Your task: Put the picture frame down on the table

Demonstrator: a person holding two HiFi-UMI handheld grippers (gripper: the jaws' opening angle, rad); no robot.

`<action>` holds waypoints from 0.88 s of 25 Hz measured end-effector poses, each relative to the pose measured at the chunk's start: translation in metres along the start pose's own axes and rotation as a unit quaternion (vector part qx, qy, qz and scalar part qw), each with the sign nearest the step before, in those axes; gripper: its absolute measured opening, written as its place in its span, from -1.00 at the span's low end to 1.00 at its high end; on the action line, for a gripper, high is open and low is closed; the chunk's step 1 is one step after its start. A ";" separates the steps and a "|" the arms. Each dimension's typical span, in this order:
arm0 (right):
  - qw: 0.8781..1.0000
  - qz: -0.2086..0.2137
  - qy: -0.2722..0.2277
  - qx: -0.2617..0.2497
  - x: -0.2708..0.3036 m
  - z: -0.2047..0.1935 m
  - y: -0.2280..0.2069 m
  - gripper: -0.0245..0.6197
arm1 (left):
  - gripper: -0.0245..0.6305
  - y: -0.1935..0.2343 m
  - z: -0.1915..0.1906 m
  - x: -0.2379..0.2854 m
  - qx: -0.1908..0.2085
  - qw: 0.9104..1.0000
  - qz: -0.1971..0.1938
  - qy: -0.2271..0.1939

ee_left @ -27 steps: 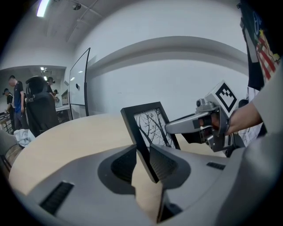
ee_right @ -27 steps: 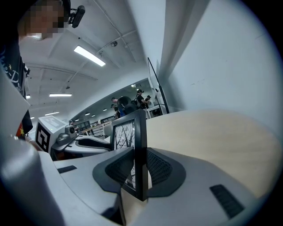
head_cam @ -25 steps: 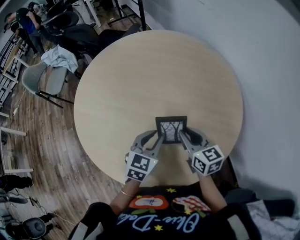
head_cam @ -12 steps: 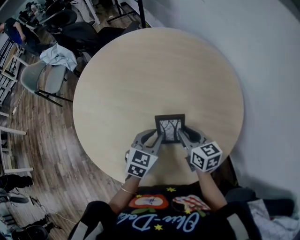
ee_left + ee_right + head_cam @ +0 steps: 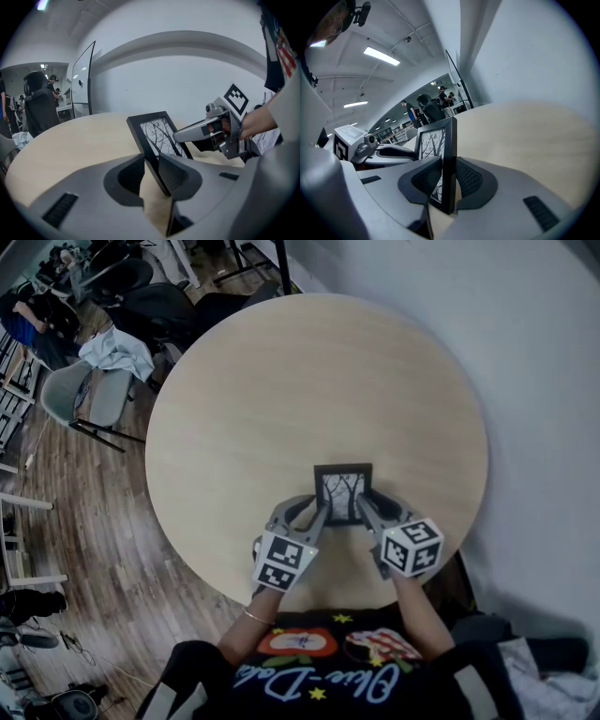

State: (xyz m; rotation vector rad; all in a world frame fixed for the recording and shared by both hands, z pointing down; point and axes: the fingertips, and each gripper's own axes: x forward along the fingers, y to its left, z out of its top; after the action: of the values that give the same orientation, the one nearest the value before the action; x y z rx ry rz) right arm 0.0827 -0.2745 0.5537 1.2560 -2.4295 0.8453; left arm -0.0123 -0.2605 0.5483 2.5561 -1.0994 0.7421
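A small black picture frame [image 5: 342,494] with a bare-tree print is held tilted, low over the round beige table [image 5: 281,399], near its front edge. My left gripper [image 5: 320,516] is shut on the frame's left edge and my right gripper [image 5: 364,513] is shut on its right edge. The left gripper view shows the frame [image 5: 154,133] clamped between the jaws, with the right gripper [image 5: 185,136] at its far side. The right gripper view shows the frame [image 5: 436,143] edge-on in the jaws. The jaws hide the frame's bottom edge, so contact with the table cannot be told.
A grey chair [image 5: 89,399] with a pale cloth [image 5: 117,351] on it stands left of the table, on the wood floor. Dark office chairs [image 5: 164,306] and a seated person [image 5: 28,320] are at the back left. A pale wall [image 5: 534,381] runs along the right.
Both grippers and the frame between them have shifted slightly forward, away from my body. The grip on both edges is unchanged.
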 end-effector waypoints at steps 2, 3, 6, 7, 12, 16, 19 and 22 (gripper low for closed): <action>1.000 -0.005 0.007 -0.003 0.000 -0.001 0.000 -0.70 | -0.64 0.000 0.000 0.000 0.001 1.000 -0.001 0.002; 1.000 -0.008 0.009 -0.005 0.001 -0.001 0.000 -0.70 | -0.64 0.000 0.000 0.001 0.001 1.000 -0.001 0.003; 1.000 -0.017 0.017 -0.009 0.002 -0.002 -0.002 -0.69 | -0.64 0.001 -0.002 0.003 0.000 1.000 0.000 0.006; 1.000 -0.019 0.020 -0.009 0.003 -0.003 -0.002 -0.69 | -0.64 0.001 -0.003 0.004 -0.001 1.000 0.000 0.006; 0.999 -0.031 0.032 -0.018 0.006 -0.003 -0.006 -0.68 | -0.64 0.002 -0.004 0.007 -0.007 1.000 0.002 0.007; 0.997 -0.046 0.045 -0.036 0.012 -0.002 -0.012 -0.67 | -0.64 0.006 -0.005 0.014 -0.011 1.000 0.005 0.010; 0.997 -0.051 0.049 -0.037 0.012 -0.003 -0.013 -0.67 | -0.64 0.005 -0.005 0.014 -0.012 1.000 0.006 0.011; 0.996 -0.058 0.053 -0.037 0.013 -0.005 -0.013 -0.67 | -0.64 0.005 -0.008 0.014 -0.012 1.000 0.008 0.014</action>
State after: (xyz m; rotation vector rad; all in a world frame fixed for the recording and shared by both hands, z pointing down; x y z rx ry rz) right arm 0.0852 -0.2860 0.5692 1.2769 -2.2614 0.7614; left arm -0.0105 -0.2694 0.5628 2.5124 -1.1150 0.7613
